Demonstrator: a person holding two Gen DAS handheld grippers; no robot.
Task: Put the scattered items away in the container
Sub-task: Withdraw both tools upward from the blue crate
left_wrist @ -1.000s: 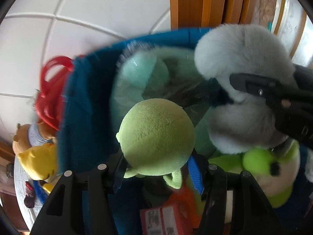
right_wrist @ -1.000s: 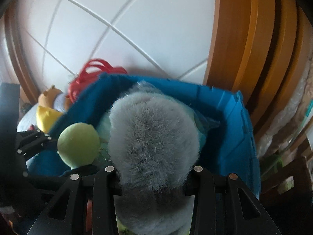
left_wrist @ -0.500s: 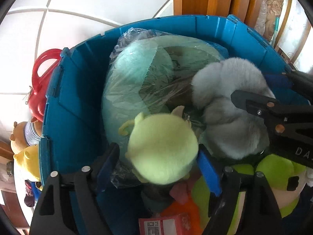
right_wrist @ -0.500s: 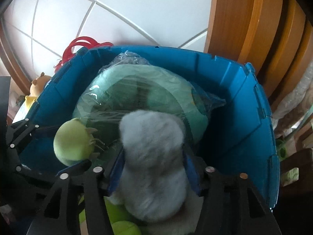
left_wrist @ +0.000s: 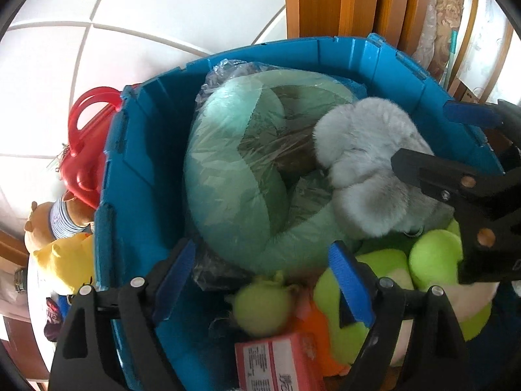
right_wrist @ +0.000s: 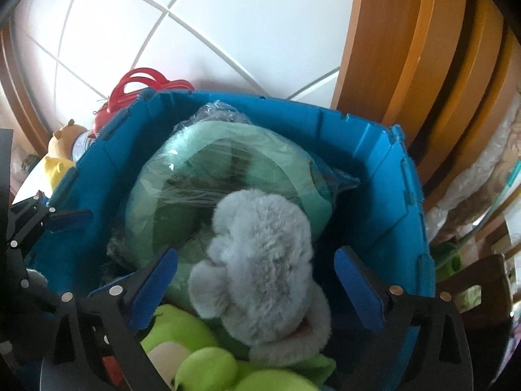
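A blue bin [left_wrist: 342, 52] [right_wrist: 293, 107] holds a mint cushion wrapped in plastic [left_wrist: 234, 169] [right_wrist: 228, 163]. A grey plush toy [left_wrist: 364, 169] [right_wrist: 260, 260] lies against the cushion. A small green plush ball [left_wrist: 260, 306] rests low in the bin beside a red and white box [left_wrist: 273, 361] and a lime plush [left_wrist: 433, 260] [right_wrist: 195, 358]. My left gripper [left_wrist: 260, 273] [right_wrist: 49, 224] hangs open above the green ball, holding nothing. My right gripper [right_wrist: 255, 280] [left_wrist: 436, 140] stands open, its fingers either side of the grey plush without touching it.
A red plastic basket [left_wrist: 88, 150] [right_wrist: 143, 88] leans outside the bin's left wall. A brown bear toy [left_wrist: 55, 221] and a yellow plush [left_wrist: 62, 264] lie left of the bin. A wooden door frame [left_wrist: 342, 0] [right_wrist: 407, 49] rises behind. White floor tiles [left_wrist: 162, 16] surround the bin.
Both grippers opened and drew back. The green ball dropped from the left gripper into the bin; the grey plush left the right gripper and now lies on the cushion.
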